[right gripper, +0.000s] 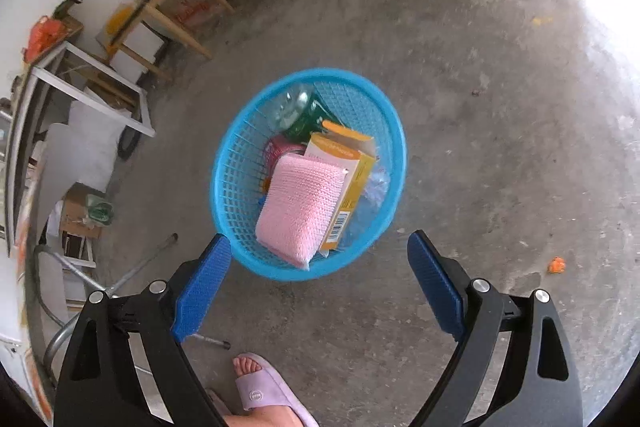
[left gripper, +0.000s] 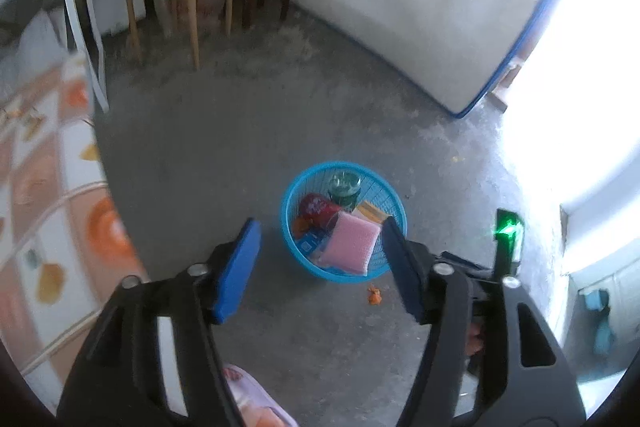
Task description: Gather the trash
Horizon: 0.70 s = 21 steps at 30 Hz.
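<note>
A blue plastic basket point(right gripper: 240, 183) is being seen standing on the grey concrete floor point(right gripper: 460, 107), just beyond the tips of both grippers. In the right wrist view the right gripper point(right gripper: 316, 281) is being held with its jaws wide apart and nothing between the pads; the basket's near rim is lying between the two tips, closer to the pad at 8 o'clock, though whether that pad is touching the rim cannot be told. A pink scouring sponge point(right gripper: 300, 203) is resting on top of the contents, leaning against a yellow carton point(right gripper: 350, 171); a green bottle point(right gripper: 308, 115) is lying at the basket's 12 o'clock and a red wrapper point(right gripper: 282, 149) is showing beneath the sponge.

In the left wrist view the left gripper point(left gripper: 320, 267) is being held with its jaws parted and empty. The basket point(left gripper: 292, 227) is appearing between and beyond the pads, nearer the pad at 3 o'clock, which is overlapping its rim in the picture. A small orange scrap point(left gripper: 374, 295) is lying on the floor just beside the basket, at its 5 o'clock. A foot in a lilac slipper point(right gripper: 268, 391) is being seen at 6 o'clock in the right wrist view.
</note>
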Tool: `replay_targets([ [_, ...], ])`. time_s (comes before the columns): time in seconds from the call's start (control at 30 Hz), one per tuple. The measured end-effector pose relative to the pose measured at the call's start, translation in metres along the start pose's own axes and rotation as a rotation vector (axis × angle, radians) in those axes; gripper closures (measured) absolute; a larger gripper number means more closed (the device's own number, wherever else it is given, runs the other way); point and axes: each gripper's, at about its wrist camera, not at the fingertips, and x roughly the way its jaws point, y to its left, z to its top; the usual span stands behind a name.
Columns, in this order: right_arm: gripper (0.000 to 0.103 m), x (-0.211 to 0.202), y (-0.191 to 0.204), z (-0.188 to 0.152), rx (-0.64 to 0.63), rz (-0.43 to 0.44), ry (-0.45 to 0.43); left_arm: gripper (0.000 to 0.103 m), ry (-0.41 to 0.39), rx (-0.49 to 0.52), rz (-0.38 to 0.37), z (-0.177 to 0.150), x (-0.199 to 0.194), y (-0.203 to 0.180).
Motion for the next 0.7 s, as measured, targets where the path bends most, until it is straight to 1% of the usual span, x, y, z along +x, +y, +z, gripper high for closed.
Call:
replay_targets([
  [0.07, 0.016, -0.024, 0.005, -0.007, -0.020, 0.022, -0.024, 0.035, -0.033, 0.017, 0.001, -0.015, -0.025, 0.002],
  [0.13, 0.016, -0.051, 0.015, -0.018, -0.063, 0.040, -0.050, 0.032, -0.059, 0.013, -0.006, -0.034, -0.051, 0.008],
  [0.2, 0.016, -0.075, 0.028, -0.029, -0.112, 0.057, -0.068, 0.028, -0.075, -0.008, 0.000, -0.048, -0.071, 0.015],
  [0.27, 0.016, -0.100, 0.050, -0.041, -0.188, 0.070, -0.088, 0.023, -0.090, -0.045, 0.004, -0.064, -0.093, 0.025],
  [0.33, 0.016, -0.123, 0.072, -0.051, -0.261, 0.078, -0.120, 0.021, -0.106, -0.081, 0.008, -0.080, -0.114, 0.034],
  [0.4, 0.015, -0.143, 0.094, -0.059, -0.324, 0.094, -0.151, 0.020, -0.130, -0.109, 0.030, -0.096, -0.135, 0.041],
  [0.5, 0.011, -0.167, 0.124, -0.070, -0.404, 0.131, -0.195, 0.015, -0.179, -0.160, 0.066, -0.116, -0.163, 0.050],
  [0.57, 0.010, -0.184, 0.152, -0.080, -0.475, 0.174, -0.225, 0.013, -0.217, -0.197, 0.095, -0.131, -0.181, 0.054],
  [0.7, 0.008, -0.206, 0.194, -0.101, -0.557, 0.255, -0.244, 0.012, -0.272, -0.239, 0.139, -0.155, -0.207, 0.055],
])
